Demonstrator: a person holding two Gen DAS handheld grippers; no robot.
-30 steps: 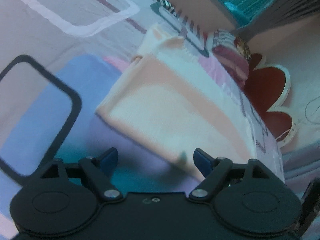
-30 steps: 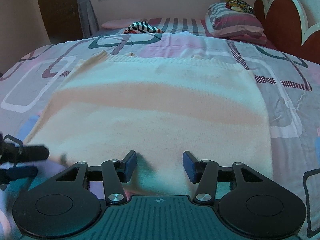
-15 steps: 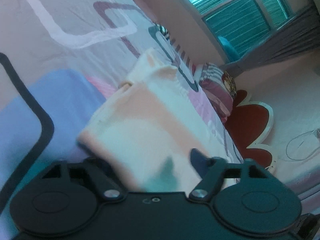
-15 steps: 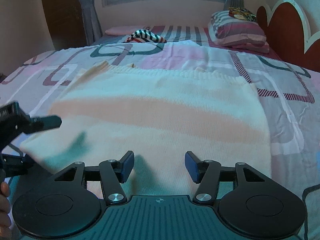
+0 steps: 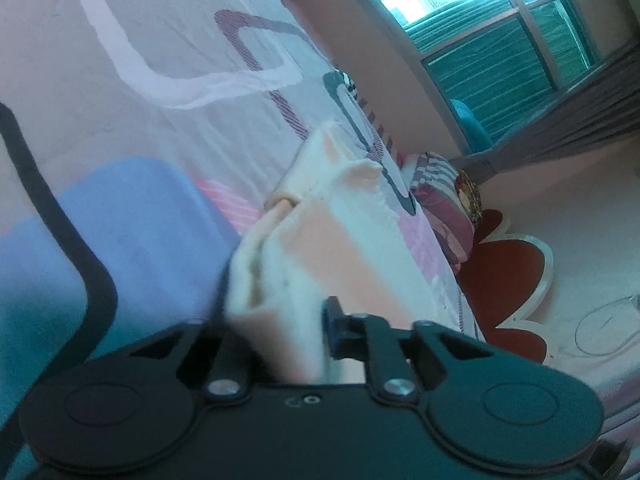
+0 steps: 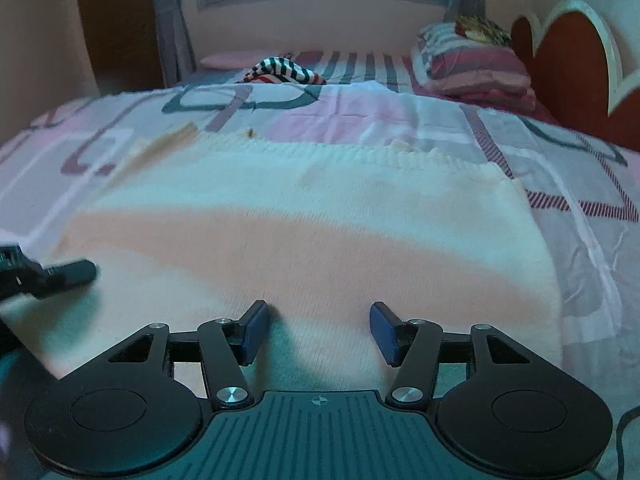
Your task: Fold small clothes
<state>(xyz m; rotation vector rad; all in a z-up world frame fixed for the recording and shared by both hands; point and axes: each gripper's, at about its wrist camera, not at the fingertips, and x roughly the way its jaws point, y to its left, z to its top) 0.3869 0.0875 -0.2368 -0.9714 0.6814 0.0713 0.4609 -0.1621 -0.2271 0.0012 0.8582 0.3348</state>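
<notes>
— Sweater: what does it look like, and where is it?

— It's cream knit with a broad peach band, lying flat across the middle of the right wrist view on the patterned bedspread.

— And your tongs?

— My left gripper tilts downward at the lower centre of its view, jaws closing, with the bunched corner of the knit pinched between them. My right gripper points down over the near hem, jaws partly apart and opening, the pads not pressing the cloth.

— Counts?

— One sweater, two grippers, one striped garment and one pile of folded bedding at the top of the frame.
</notes>
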